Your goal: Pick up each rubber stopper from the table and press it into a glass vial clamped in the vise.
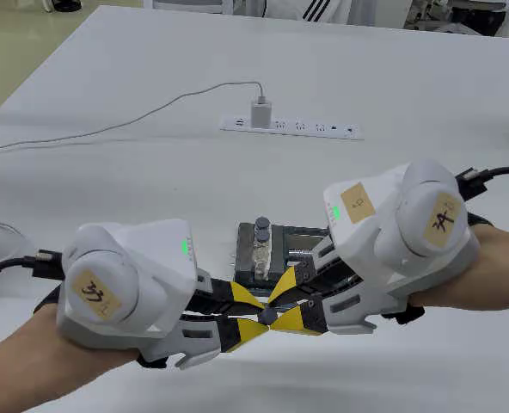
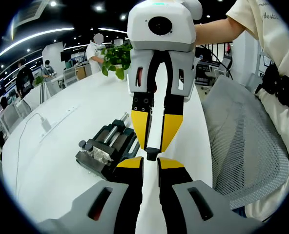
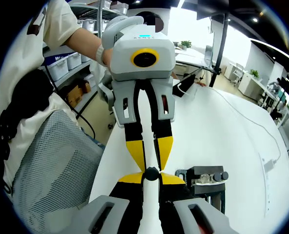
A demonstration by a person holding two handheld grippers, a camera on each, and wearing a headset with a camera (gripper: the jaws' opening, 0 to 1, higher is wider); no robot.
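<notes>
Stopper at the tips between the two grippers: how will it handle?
Stopper looks small and round, so probably light and apt to roll if dropped. Rubber likely grips the fingers, but sitting at their very tips it may pop out.

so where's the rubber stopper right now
In the left gripper view the rubber stopper is where the tips of the left gripper and right gripper meet, just on the person's side of the vise holding the vials; which grips it isn't clear.
</notes>
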